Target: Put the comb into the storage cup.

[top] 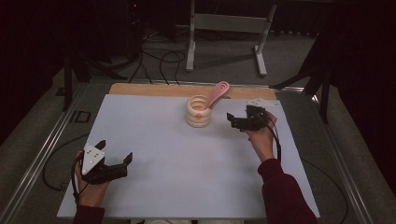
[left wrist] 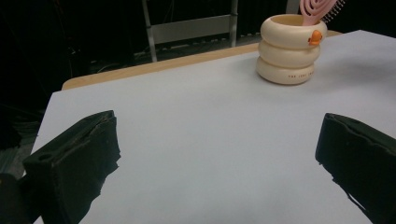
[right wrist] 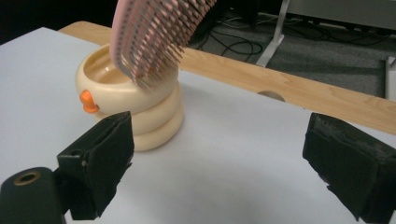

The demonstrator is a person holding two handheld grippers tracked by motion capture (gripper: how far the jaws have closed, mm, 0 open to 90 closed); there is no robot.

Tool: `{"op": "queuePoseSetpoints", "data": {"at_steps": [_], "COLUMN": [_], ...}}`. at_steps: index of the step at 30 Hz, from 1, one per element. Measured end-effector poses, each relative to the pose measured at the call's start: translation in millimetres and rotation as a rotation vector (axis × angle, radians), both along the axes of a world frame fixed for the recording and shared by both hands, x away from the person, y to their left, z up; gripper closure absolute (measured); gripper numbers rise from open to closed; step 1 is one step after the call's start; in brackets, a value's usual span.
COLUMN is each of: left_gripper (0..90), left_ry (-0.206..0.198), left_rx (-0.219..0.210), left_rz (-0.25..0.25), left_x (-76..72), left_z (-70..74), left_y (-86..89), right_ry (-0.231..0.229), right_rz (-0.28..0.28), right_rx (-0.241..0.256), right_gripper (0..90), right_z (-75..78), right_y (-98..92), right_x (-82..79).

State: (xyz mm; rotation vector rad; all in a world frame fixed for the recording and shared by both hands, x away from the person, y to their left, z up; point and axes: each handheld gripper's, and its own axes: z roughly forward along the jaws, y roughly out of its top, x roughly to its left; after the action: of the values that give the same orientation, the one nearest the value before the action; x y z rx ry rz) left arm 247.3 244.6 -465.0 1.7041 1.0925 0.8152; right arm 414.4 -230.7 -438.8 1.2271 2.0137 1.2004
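A cream cup (top: 198, 112) made of stacked rings, with a small orange knob on its side, stands at the back middle of the white board (top: 187, 163). A pink hairbrush (top: 218, 92) leans out of it to the right. My right gripper (top: 238, 116) is held open just right of the cup, empty. In the right gripper view the cup (right wrist: 135, 107) and the brush's bristles (right wrist: 159, 32) lie ahead and left of my right gripper (right wrist: 219, 163). My left gripper (top: 114, 150) rests open at the front left, far from the cup (left wrist: 290, 49) and brush (left wrist: 317, 9).
A wooden strip (top: 187, 89) runs along the board's far edge. Beyond it, on the floor, stand a grey metal frame (top: 226, 28) and loose cables (top: 159, 60). Metal rails (top: 42, 154) border the table on both sides.
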Motion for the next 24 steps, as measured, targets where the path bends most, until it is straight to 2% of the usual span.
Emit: {"op": "queuePoseSetpoints", "data": {"at_steps": [9,13,16,24], "left_gripper": [0.2,0.2,0.3,0.3], "left_ry": [0.013,0.012,0.014,0.011], "left_rx": [0.002,0.001,0.001,-0.001], "left_rz": [-0.020,-0.017,-0.020,-0.022], "left_x": [0.7,0.9,1.2,3.0], "left_z": [1.5,2.9,3.8,7.2], "left_y": [0.3,1.1,2.1,2.9], "right_ry": [-0.001,0.005,-0.004,-0.031], "right_rz": [0.001,-0.025,-0.035,0.000], "right_rx": [-0.012,-0.038,-0.039,-0.044], "right_gripper": [8.9,9.2,9.2,9.2], "right_z": [-2.9,-5.1,-6.9,-7.1], "right_y": [-7.4,-10.8,-14.9,-18.5], "right_x": [-11.1,-17.9,-24.9,-44.1]}}
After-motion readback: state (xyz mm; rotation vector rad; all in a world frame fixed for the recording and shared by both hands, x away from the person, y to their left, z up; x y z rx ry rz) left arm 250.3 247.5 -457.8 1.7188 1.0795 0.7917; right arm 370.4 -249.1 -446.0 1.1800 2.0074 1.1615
